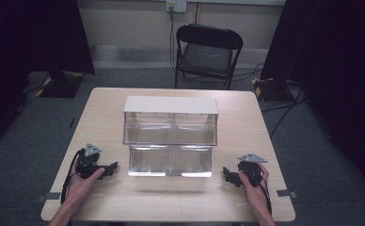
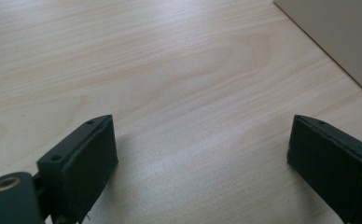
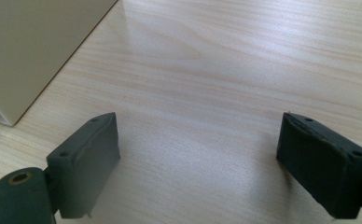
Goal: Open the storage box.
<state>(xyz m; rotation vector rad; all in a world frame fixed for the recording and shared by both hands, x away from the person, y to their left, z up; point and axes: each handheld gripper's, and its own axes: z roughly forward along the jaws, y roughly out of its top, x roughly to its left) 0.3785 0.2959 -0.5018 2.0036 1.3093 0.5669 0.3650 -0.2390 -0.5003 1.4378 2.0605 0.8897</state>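
A clear two-tier plastic organiser [image 1: 170,136] with a pale lid stands in the middle of the wooden table [image 1: 110,197]; its compartments look empty. My left gripper [image 1: 112,167] rests on the table to the organiser's left, held by a hand, jaws pointing toward it. In the left gripper view its gripper [image 2: 200,154] is open over bare wood. On the other side of the organiser sits my right gripper [image 1: 226,173], also in a hand. In the right gripper view the gripper [image 3: 198,149] is open, with nothing between the pads.
A black folding chair [image 1: 206,52] stands beyond the table's far edge. Dark curtains hang at both sides, and cables lie on the grey floor at the right. A beige wall of the organiser [image 2: 337,37] shows at the corner of each gripper view [image 3: 34,46].
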